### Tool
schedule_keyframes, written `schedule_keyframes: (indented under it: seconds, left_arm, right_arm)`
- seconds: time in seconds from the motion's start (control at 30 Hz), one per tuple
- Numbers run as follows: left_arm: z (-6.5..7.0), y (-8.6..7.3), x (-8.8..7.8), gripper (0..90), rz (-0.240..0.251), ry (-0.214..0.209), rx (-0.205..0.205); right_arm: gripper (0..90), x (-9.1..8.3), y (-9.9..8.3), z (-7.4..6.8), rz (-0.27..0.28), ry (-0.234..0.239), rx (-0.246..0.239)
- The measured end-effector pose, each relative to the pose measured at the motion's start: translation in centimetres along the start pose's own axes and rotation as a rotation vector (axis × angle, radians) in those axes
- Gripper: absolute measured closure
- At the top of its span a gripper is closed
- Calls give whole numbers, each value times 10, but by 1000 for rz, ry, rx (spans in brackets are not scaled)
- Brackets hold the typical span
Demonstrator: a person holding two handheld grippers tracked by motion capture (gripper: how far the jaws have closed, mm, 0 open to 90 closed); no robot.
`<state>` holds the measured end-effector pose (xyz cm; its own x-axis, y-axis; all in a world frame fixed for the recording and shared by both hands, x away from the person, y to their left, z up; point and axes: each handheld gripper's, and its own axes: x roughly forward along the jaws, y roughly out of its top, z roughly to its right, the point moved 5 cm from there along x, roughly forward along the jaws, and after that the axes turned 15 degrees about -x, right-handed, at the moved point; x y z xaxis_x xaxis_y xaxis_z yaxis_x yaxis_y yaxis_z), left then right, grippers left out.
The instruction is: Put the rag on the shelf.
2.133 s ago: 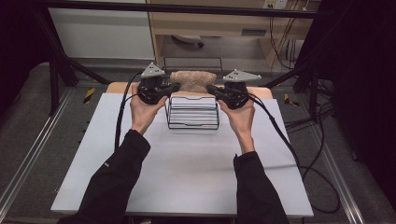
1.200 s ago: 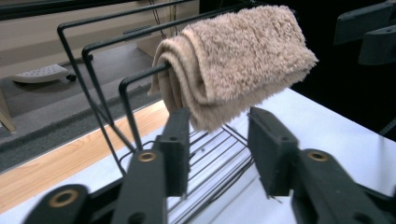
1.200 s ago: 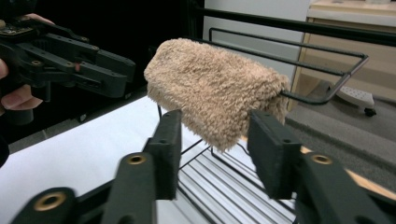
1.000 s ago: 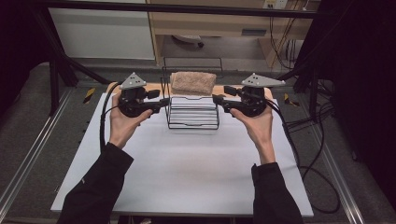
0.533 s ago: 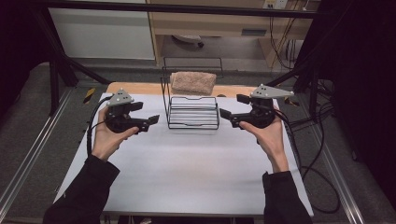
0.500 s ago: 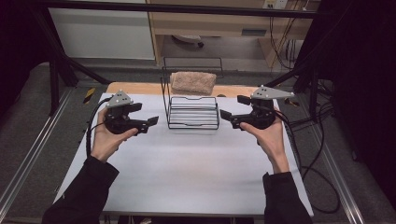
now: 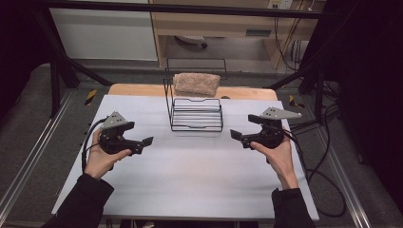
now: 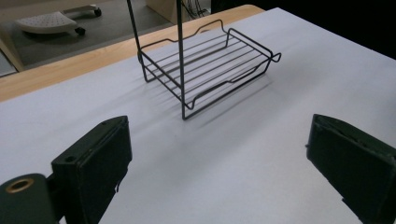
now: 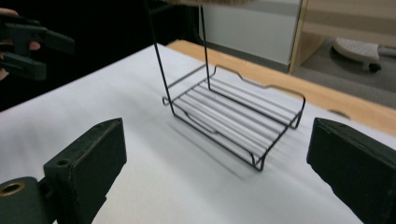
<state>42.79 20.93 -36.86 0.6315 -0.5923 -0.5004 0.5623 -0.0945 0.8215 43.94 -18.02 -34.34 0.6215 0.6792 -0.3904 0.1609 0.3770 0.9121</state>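
wire rack (image 7: 196,114) is standing at upper centre of the high view, its lower shelf resting on the white table cover (image 7: 190,171), its tall back frame rising behind. folded tan towel (image 7: 196,84) is lying on the rack's upper tier, just above the shelf in that frame. left gripper (image 7: 145,141) is sitting at centre left, held in the left hand (image 7: 100,159), well apart from the rack and pointing right toward it. right gripper (image 7: 236,135) is sitting at centre right in the right hand (image 7: 278,154), pointing left, also clear of the rack. both sets of jaws have just been opening and are now spread wide, released, nothing between them. in the left gripper view the rack (image 8: 205,63) is showing at upper centre, beyond the parted jaws. in the right gripper view the rack (image 9: 233,116) is sitting mid-frame, the other gripper (image 9: 28,42) at upper left.
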Motion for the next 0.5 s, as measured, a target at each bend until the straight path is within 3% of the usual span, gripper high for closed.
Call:
schedule_keyframes:
  seconds: [0.5]
  left_arm:
    - [-15,-53,1,71,-19,-3,-23]
  right_arm:
    - [41,-4,-66,-11,-59,27,44]
